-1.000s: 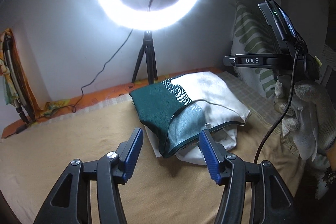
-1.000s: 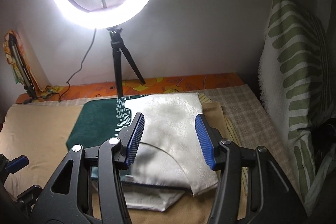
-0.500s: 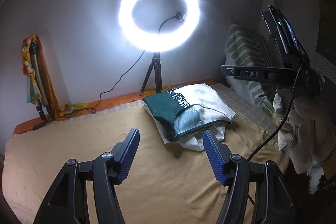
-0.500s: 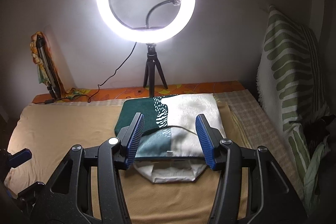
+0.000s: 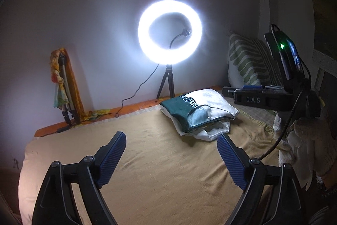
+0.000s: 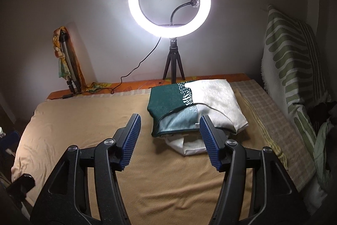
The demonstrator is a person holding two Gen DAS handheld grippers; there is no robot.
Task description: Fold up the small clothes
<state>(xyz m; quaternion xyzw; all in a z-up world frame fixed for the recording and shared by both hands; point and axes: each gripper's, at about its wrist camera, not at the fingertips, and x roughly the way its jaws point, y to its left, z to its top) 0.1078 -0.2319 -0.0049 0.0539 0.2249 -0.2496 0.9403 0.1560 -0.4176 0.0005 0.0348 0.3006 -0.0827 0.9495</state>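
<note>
Moved: both your grippers have pulled back from the folded clothes, which now look smaller and farther off.
Left gripper: jaws have just been opening, now spread wide, nothing between them.
Right gripper: jaws have just been opening, moderately apart, empty.
Bed: bare tan cover beneath you.
Clothes: stacked near the far edge, before the ring light.
Progress: this pile looks folded; no unfolded garment visible.
</note>
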